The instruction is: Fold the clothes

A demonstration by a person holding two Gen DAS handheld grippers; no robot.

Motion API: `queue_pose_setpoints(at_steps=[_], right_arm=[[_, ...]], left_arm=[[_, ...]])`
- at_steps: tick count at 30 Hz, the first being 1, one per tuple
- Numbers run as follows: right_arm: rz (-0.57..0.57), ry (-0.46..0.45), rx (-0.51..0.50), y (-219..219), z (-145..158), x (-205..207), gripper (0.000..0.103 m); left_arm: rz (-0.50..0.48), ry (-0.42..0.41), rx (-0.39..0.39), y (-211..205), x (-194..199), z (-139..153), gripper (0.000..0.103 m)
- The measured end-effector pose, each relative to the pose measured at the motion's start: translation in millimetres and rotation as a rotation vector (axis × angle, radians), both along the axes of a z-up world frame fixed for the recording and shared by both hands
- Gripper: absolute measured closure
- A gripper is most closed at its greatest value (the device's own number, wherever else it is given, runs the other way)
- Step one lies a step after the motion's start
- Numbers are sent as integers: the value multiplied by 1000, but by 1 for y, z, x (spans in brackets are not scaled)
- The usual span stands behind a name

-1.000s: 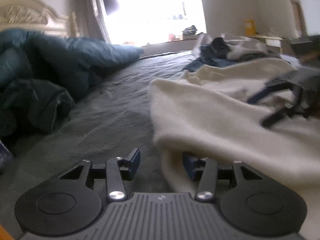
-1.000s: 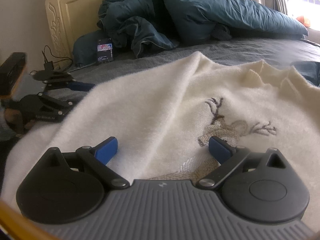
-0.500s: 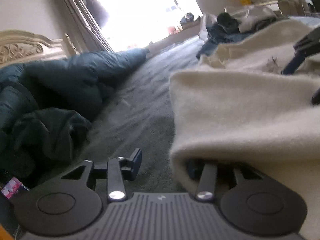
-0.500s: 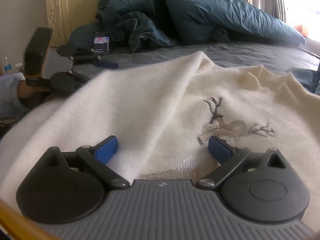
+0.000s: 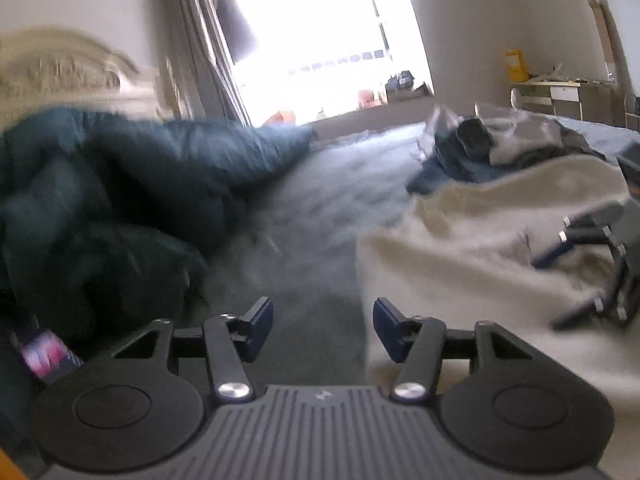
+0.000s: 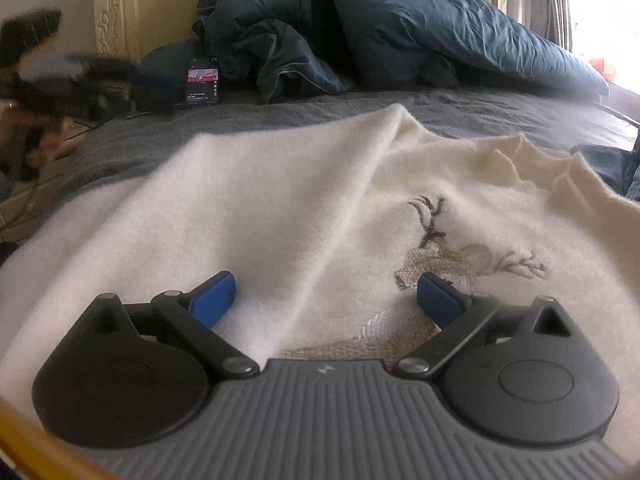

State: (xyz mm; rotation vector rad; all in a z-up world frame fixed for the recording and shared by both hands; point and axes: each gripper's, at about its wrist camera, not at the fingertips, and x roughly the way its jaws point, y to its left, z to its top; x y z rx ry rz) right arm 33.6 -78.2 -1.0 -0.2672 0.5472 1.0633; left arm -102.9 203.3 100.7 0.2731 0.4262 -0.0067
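A cream sweater (image 6: pixel 280 208) with an embroidered reindeer (image 6: pixel 440 256) lies spread on the grey bed sheet (image 6: pixel 480 112). My right gripper (image 6: pixel 324 300) rests low over it, open, with a soft ridge of the knit between the blue pads and no pressure on it. My left gripper (image 5: pixel 323 316) hovers above the sheet just left of the sweater's edge (image 5: pixel 460 248). Its jaws are opening and only bare sheet shows between them. From the left wrist view the right gripper (image 5: pixel 560 288) sits on the sweater at the far right.
A bunched teal duvet (image 6: pixel 360 28) lies against the cream headboard (image 6: pixel 120 8). A lit phone (image 6: pixel 203 82) stands beside it. A pile of grey and blue clothes (image 5: pixel 500 144) sits beyond the sweater. A bright window (image 5: pixel 320 40) and a desk (image 5: pixel 560 92) are at the back.
The left gripper had the sweater's edge draped over its right finger; it has let go, risen and spread its jaws. That edge now lies on the bed. The right gripper stayed put.
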Motion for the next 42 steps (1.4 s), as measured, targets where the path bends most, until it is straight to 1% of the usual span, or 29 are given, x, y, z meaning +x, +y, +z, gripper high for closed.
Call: queue_pose_setpoints(at_steps=[2, 3, 5, 7, 9, 10, 12, 13, 15, 17, 18, 19, 20, 21, 22, 24, 25, 27, 29, 31, 33, 34, 35, 37, 39, 40, 41, 42], right_arm=[[-2, -11, -5, 1, 0, -2, 5], [-2, -18, -7, 1, 1, -3, 5], [-3, -21, -8, 1, 1, -4, 5], [-3, -16, -3, 1, 1, -3, 5], [-2, -11, 3, 0, 0, -2, 5], [-1, -10, 4, 0, 0, -2, 5], [-1, -8, 6, -1, 1, -1, 5], [0, -7, 9, -1, 1, -1, 5], [1, -5, 11, -1, 1, -1, 4], [1, -7, 11, -1, 1, -1, 4], [1, -7, 11, -1, 1, -1, 4], [1, -6, 11, -1, 1, -2, 4], [1, -6, 12, -1, 1, -2, 4], [1, -8, 12, -1, 1, -2, 4], [1, -8, 12, -1, 0, -2, 4], [0, -11, 10, 0, 0, -2, 4], [0, -13, 8, 0, 0, -3, 4], [0, -15, 4, 1, 0, -4, 4], [0, -12, 5, 1, 0, -3, 4], [0, -9, 6, 1, 0, -3, 4], [0, -10, 5, 1, 0, -4, 4], [0, -9, 5, 1, 0, -4, 4], [0, -8, 6, 1, 0, -3, 4], [0, -6, 7, 1, 0, -3, 4], [1, -2, 8, 1, 0, -3, 4], [1, -3, 8, 1, 0, -3, 4], [1, -2, 7, 1, 0, -2, 4], [1, -1, 9, 1, 0, -2, 4]], left_arm=[[-19, 30, -34, -7, 33, 7, 42], [-27, 56, -26, -13, 55, 8, 42], [-38, 117, 19, -30, 100, 7, 42], [-51, 211, 32, -45, 150, 7, 40], [-71, 375, 48, -64, 208, 6, 37], [-72, 459, 76, -71, 234, 4, 36], [-57, 644, 179, -86, 284, -6, 36], [-43, 722, 239, -92, 302, -13, 36], [-34, 901, 386, -107, 329, -34, 36], [-27, 1047, 547, -121, 344, -57, 36], [-29, 1087, 620, -127, 347, -67, 46], [-24, 1093, 680, -133, 350, -73, 58], [-16, 1090, 722, -138, 353, -77, 64], [-10, 1083, 740, -141, 357, -77, 71], [-6, 1074, 748, -143, 361, -76, 71], [41, 1029, 779, -142, 370, -76, 70], [57, 1019, 781, -140, 372, -78, 70], [59, 1024, 767, -137, 374, -87, 70], [48, 1013, 781, -136, 372, -98, 69], [53, 989, 787, -134, 371, -106, 63], [72, 981, 783, -131, 373, -103, 54], [84, 985, 763, -129, 375, -98, 54], [88, 973, 716, -128, 375, -88, 54], [78, 919, 593, -127, 373, -58, 55], [92, 836, 446, -121, 372, -18, 53], [100, 805, 384, -117, 372, -1, 48], [101, 780, 366, -115, 369, 11, 46], [98, 749, 376, -114, 363, 22, 48]])
